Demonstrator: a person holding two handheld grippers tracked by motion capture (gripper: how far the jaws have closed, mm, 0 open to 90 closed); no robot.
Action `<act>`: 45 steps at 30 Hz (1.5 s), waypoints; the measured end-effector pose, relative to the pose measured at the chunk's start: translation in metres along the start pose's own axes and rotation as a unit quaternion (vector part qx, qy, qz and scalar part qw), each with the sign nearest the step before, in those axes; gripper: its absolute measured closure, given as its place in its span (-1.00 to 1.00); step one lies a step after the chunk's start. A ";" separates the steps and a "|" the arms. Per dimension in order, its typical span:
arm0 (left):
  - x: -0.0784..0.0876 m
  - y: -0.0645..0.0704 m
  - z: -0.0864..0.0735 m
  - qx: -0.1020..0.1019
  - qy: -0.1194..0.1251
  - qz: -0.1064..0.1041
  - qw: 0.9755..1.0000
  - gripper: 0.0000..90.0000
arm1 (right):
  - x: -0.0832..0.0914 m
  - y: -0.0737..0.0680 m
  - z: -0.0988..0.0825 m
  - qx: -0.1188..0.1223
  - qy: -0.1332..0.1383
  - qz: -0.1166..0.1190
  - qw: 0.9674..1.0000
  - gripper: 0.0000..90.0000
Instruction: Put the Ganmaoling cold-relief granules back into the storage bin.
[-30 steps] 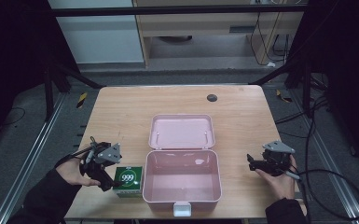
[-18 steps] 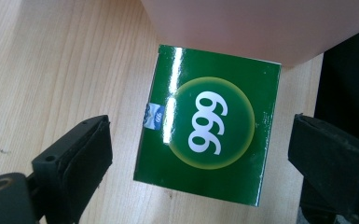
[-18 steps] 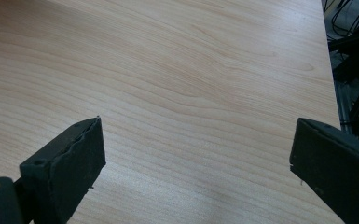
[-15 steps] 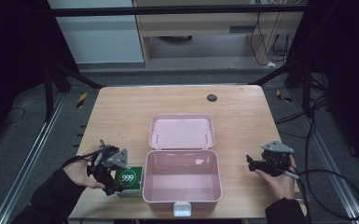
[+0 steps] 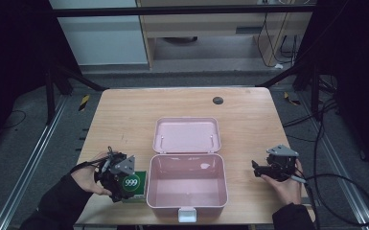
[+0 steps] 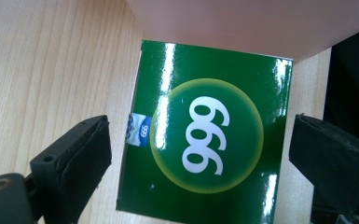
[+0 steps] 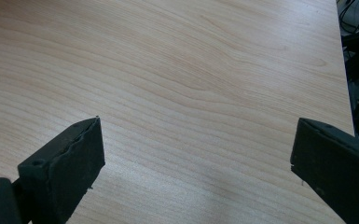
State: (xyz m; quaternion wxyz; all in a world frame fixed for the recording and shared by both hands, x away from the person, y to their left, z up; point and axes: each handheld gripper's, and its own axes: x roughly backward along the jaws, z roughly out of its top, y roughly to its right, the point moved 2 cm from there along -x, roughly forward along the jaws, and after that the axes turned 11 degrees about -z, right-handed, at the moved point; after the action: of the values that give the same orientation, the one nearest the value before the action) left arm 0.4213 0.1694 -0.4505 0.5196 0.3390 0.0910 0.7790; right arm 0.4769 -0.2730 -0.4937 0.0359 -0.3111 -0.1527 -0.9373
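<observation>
Wooden table (image 5: 124, 120) is sitting mid-frame in a dark room. A glossy green box (image 6: 205, 135) marked "999" is lying lower left, touching the open pink case (image 5: 187, 182). Left claw (image 6: 200, 158) is straddling it released; right claw (image 7: 196, 168) is gaping over bare wood.

We are seeing the pink box (image 5: 187, 184) sitting open mid-bench (image 5: 124, 115), its lid (image 5: 187, 135) lying flat behind it. Left of the pink box, the green carton (image 5: 134, 184) is blocking passage, touching its wall. Right of the pink box, bare wood is lying open around the right tool (image 5: 261, 171), whose jaws are standing wide.
</observation>
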 end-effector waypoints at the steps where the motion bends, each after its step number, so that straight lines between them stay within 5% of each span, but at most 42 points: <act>1: -0.001 0.000 -0.001 0.001 0.000 0.001 1.000 -0.89 | 0.000 0.000 0.000 -0.001 0.000 0.001 1.000 -0.93; 21: -0.018 -0.009 -0.016 0.038 0.003 0.005 0.999 -0.84 | -0.002 -0.003 -0.001 0.009 -0.007 0.003 1.000 -0.93; 45: -0.021 -0.008 -0.016 0.052 0.002 0.006 0.999 -0.69 | -0.003 -0.003 -0.001 0.015 -0.015 0.007 1.000 -0.93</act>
State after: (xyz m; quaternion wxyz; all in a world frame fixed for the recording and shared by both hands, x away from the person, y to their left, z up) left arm 0.4220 0.1583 -0.4758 0.4965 0.3649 0.1306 0.7768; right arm 0.4783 -0.2703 -0.4977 0.0451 -0.3259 -0.1648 -0.9298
